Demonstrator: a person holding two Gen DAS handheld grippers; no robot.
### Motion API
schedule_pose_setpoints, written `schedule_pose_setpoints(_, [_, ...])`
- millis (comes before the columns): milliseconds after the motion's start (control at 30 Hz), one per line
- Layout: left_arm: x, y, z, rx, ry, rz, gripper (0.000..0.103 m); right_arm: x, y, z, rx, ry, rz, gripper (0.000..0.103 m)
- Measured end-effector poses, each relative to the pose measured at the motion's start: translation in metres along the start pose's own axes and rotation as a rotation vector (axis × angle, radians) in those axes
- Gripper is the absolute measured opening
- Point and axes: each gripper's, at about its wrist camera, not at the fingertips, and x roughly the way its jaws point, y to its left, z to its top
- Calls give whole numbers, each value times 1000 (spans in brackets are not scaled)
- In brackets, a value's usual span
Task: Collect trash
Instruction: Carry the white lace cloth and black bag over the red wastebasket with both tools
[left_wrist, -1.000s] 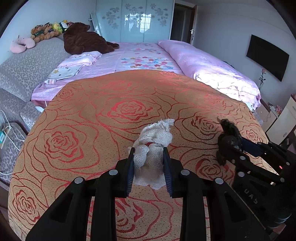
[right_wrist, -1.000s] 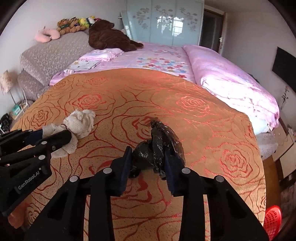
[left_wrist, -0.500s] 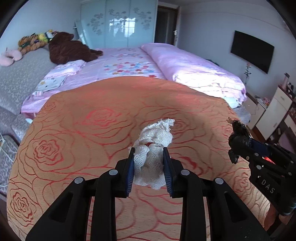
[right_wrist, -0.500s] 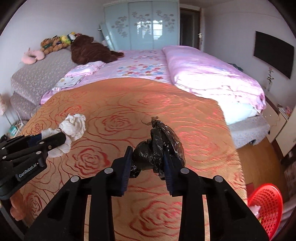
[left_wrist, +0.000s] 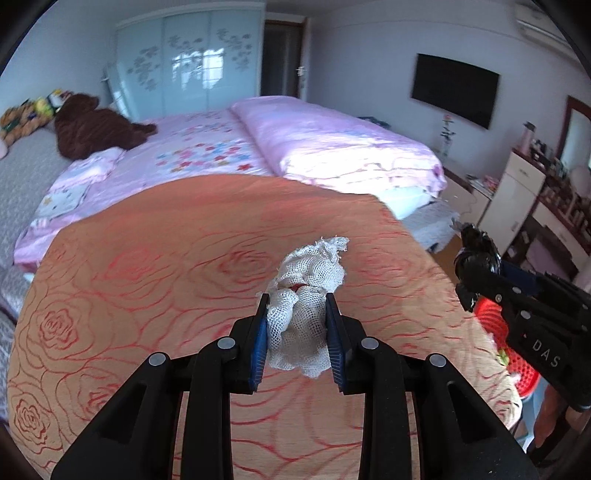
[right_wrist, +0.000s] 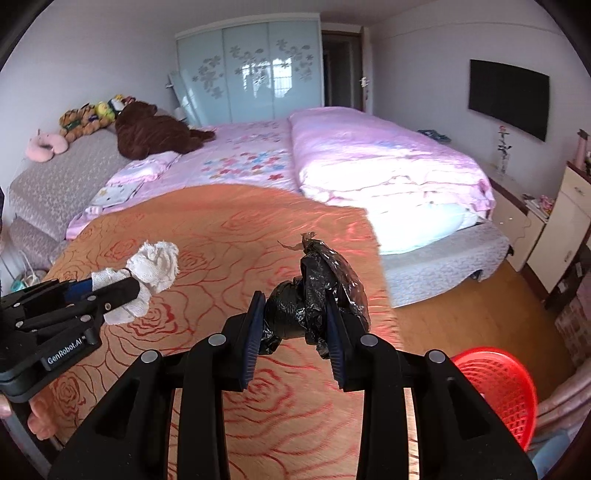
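My left gripper (left_wrist: 295, 299) is shut on a crumpled white gauze cloth (left_wrist: 306, 291) and holds it above the orange rose-patterned bedspread (left_wrist: 166, 280). The cloth also shows in the right wrist view (right_wrist: 151, 269). My right gripper (right_wrist: 295, 299) is shut on a crumpled black plastic bag (right_wrist: 317, 291), held above the bedspread's right edge; the bag also shows in the left wrist view (left_wrist: 476, 254). A red mesh basket (right_wrist: 498, 387) stands on the floor at lower right, partly behind the right gripper, and shows in the left wrist view (left_wrist: 491, 325).
A pink bed (right_wrist: 369, 158) with a brown plush bear (right_wrist: 151, 129) lies beyond the bedspread. Wooden floor (right_wrist: 461, 314) lies to the right, with a white cabinet (right_wrist: 561, 225) and a wall TV (right_wrist: 509, 96).
Both grippers have swung to the right with their loads still held. The red basket and the floor have come into view at lower right.
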Motion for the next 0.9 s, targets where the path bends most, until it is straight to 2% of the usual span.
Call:
schedule_pose_setpoints(367, [-7,-64,14,112,-27,-88,27,-48,-66,-10,71,-40,-115,31])
schedule_pose_setpoints(900, [-13,-160,19,266,-29,-235,27,-98,-141,-45,193,-35,-250,31])
